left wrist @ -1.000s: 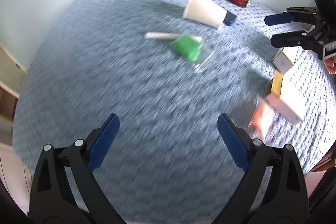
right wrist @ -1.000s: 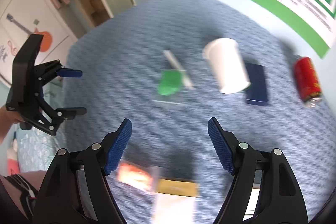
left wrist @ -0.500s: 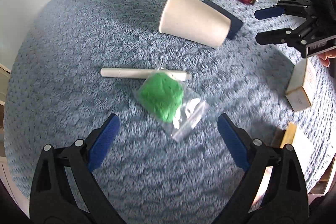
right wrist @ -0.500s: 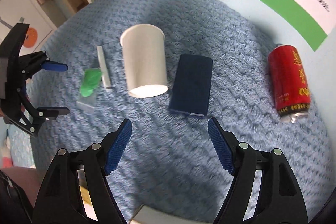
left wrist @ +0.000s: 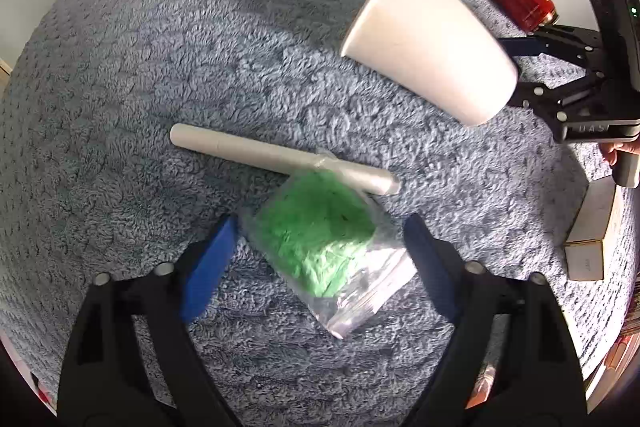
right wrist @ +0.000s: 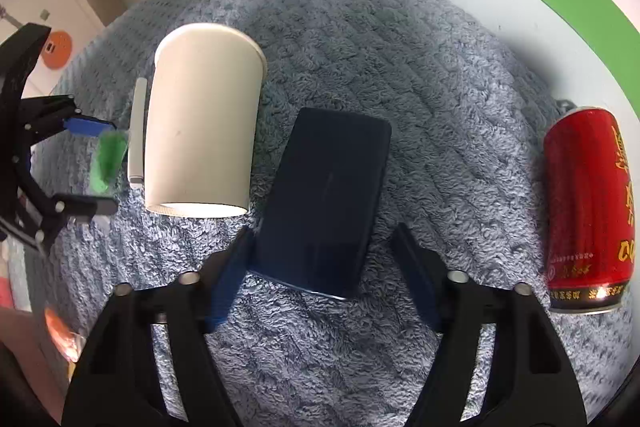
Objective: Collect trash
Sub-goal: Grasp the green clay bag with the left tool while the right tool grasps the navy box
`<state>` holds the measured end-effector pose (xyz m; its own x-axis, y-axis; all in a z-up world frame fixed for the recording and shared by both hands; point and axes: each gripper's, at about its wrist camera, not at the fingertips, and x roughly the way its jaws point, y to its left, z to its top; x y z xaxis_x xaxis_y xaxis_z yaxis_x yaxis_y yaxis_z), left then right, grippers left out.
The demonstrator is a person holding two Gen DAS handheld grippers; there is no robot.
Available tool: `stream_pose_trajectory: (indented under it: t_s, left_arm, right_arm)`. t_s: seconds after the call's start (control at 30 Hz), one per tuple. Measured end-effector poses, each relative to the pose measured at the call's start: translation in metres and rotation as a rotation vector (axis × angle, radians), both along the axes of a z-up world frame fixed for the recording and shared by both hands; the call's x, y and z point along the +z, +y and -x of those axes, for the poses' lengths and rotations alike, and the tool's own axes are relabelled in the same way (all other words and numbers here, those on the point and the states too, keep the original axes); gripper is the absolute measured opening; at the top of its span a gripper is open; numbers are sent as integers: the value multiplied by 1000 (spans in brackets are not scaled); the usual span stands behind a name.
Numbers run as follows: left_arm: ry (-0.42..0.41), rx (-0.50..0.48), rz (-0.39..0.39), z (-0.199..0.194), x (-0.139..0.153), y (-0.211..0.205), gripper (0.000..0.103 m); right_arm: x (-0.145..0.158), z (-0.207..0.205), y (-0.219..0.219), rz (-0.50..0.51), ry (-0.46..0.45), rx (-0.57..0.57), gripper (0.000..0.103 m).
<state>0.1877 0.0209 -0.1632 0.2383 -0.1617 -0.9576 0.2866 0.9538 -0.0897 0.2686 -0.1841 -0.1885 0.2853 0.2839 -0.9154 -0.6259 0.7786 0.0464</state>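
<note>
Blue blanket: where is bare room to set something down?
Blue blanket lies bare left of the white tube and paper cup, and between the dark case and red can. Crowded around the green bag.

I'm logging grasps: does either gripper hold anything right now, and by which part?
Nothing is held. The left gripper straddles the green-filled bag; the right gripper straddles the dark flat case. Both have just been closing.

Each camera sits on its own claw and looks steeply down, close over the blue fleece blanket (left wrist: 168, 39). The left view centres on the green-filled plastic bag (left wrist: 320, 243) between its fingers; the right on what seems a dark phone (right wrist: 328, 195). Both share the white paper cup (right wrist: 202, 131), lying ahead of each claw.
</note>
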Motion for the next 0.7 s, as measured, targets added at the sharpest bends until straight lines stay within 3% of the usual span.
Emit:
stream_pose_trajectory:
  t_s: [0.13,0.17,0.23,0.7]
  left_arm:
    - [-11,-11,-30,1,3,6,50]
    - [-6,-2,-12,1,4,10,49]
    - [4,33,30,2,9,23,49]
    - [-54,24,1,55,49,48,48]
  right_arm:
    - [3,2,-10,-7,5,-5,54]
    - [5,4,-14,-8,3,-6,54]
    - [11,10,-19,-18,3,-10,53]
    - [64,67,-33,-44,7,6,53]
